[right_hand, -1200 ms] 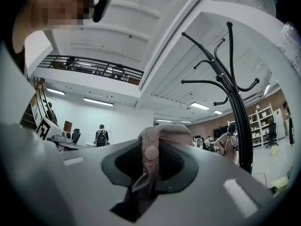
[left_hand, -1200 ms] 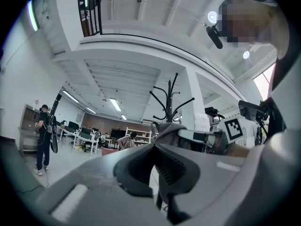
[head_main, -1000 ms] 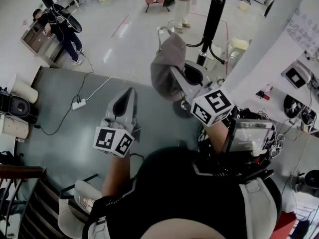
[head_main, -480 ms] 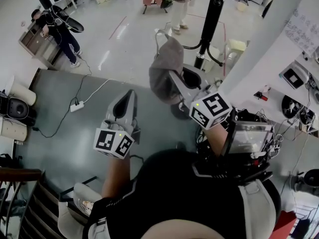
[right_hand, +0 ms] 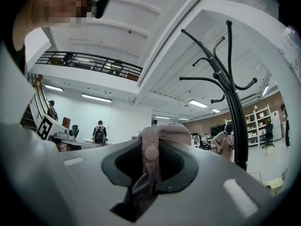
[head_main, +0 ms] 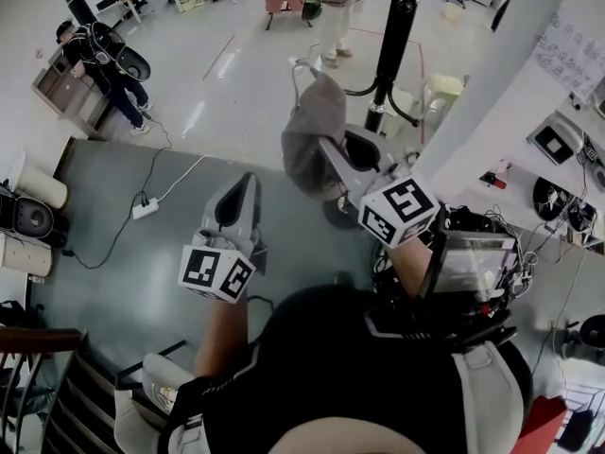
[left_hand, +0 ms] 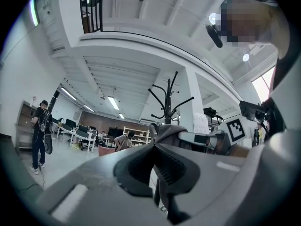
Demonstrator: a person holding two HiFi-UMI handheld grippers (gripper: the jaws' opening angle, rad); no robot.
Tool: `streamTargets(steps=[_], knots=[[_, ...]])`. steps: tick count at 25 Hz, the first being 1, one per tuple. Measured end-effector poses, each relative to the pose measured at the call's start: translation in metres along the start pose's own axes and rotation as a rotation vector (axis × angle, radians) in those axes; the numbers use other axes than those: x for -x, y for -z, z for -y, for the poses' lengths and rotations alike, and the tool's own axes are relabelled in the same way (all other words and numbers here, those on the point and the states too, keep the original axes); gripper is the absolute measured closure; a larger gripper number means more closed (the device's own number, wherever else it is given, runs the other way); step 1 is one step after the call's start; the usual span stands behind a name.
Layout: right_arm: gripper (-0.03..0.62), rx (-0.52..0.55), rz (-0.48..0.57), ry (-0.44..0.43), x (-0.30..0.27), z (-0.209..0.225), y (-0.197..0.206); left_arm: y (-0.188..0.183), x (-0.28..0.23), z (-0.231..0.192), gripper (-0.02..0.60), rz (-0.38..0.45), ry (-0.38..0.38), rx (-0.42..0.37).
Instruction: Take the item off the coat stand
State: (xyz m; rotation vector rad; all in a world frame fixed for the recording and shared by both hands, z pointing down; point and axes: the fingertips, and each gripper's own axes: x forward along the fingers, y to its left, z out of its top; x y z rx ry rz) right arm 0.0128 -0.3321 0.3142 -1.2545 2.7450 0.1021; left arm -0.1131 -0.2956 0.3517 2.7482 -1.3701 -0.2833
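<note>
A grey-pink cap (head_main: 310, 126) hangs from my right gripper (head_main: 326, 154), which is shut on its fabric; in the right gripper view the cap (right_hand: 161, 134) with its round button sits pinched between the pads of the right gripper (right_hand: 149, 173). The cap is off the black coat stand (head_main: 392, 41), whose pole and bare hooks (right_hand: 231, 95) rise a little to the right of it. My left gripper (head_main: 236, 197) hovers to the left over the grey floor, jaws together and empty. In the left gripper view the cap (left_hand: 170, 130) and stand (left_hand: 168, 100) show past the left gripper (left_hand: 157, 173).
A white pillar (head_main: 492, 93) stands right of the coat stand. One person (head_main: 102, 60) stands far left, another (head_main: 333, 12) behind the stand. A power strip (head_main: 145, 208) with cable lies on the floor. A stair rail (head_main: 38, 348) is at lower left.
The right gripper with the cap has drifted slightly left and away from the stand's pole. The left gripper has barely moved.
</note>
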Motion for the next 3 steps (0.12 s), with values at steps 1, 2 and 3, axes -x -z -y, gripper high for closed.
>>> streamTargets(steps=[1, 2, 3], knots=[[0.513, 0.002, 0.000, 0.001, 0.0001, 0.0000, -0.0006, 0.0005, -0.0005, 0.0002, 0.565, -0.002, 0.001, 0.002], [0.513, 0.003, 0.000, 0.002, 0.0003, -0.0001, -0.0011, 0.0011, -0.0011, 0.0003, 0.565, -0.005, 0.004, 0.002], [0.513, 0.004, 0.000, 0.003, 0.0004, -0.0001, -0.0017, 0.0017, -0.0016, 0.0004, 0.565, -0.007, 0.007, 0.002]])
